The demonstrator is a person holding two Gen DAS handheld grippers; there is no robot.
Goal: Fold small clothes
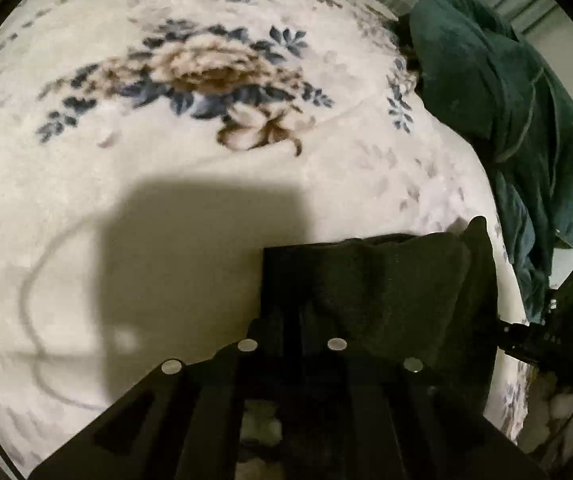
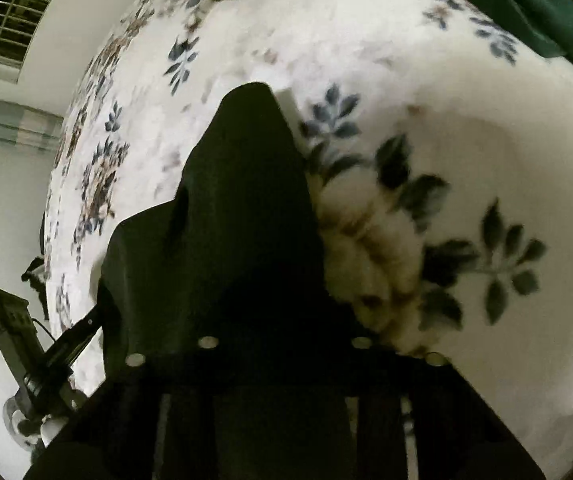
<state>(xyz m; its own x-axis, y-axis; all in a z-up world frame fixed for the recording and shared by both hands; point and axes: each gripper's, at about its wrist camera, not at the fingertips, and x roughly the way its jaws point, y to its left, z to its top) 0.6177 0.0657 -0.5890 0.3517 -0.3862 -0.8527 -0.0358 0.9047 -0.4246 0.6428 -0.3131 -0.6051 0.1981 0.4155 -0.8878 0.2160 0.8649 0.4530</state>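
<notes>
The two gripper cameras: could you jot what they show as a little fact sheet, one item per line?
surface: white floral blanket
garment in work: small dark cloth, bunched at both grippers
left gripper: shut, the cloth at its fingers
right gripper: fingers hidden under the cloth, apparently gripping it
also there: green garment heaped at the blanket's edge
background: window with bars
image quality: dim, motion-blurred

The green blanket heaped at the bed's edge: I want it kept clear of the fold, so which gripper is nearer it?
Right, probably. The green blanket fills the top of the right gripper view, just ahead; from the left gripper it lies off to the side, farther across the bed.
</notes>
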